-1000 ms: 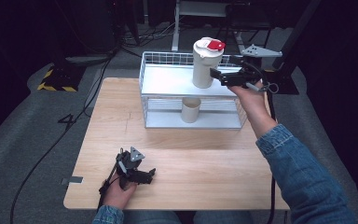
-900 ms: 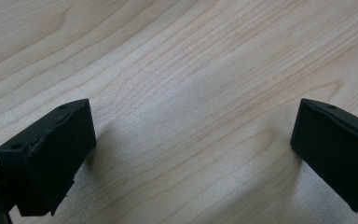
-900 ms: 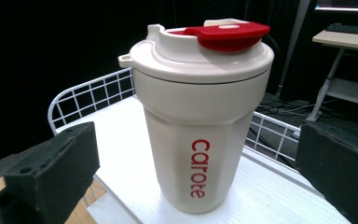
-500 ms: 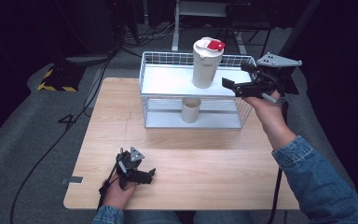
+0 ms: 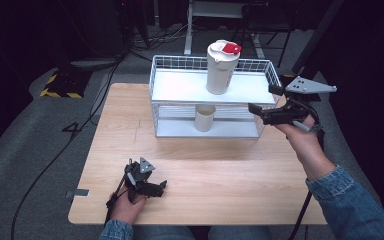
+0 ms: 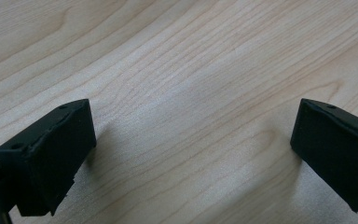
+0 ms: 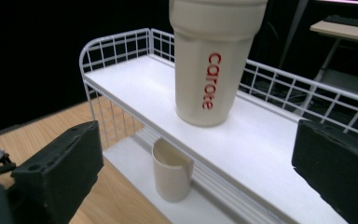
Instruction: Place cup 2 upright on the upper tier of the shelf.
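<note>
High view shows the right hand-held gripper beside the right end of the wire rack, its jaws apart and just closing a little, with nothing between them. The left hand-held gripper rests on the counter, jaws wide and empty. A cream tumbler stands upright on the rack's top shelf; a small cup stands below. Right gripper view cuts off the tumbler's lid.

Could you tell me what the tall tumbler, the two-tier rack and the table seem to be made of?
Tumbler: cream body with a matte, faintly faceted surface and red printed lettering; likely plastic or coated metal, the look leaves it open.
Rack: white coated wire, seen in the thin grid walls; its shelves look like smooth white panels.
Table: pale wood or wood-look laminate with visible grain.
</note>
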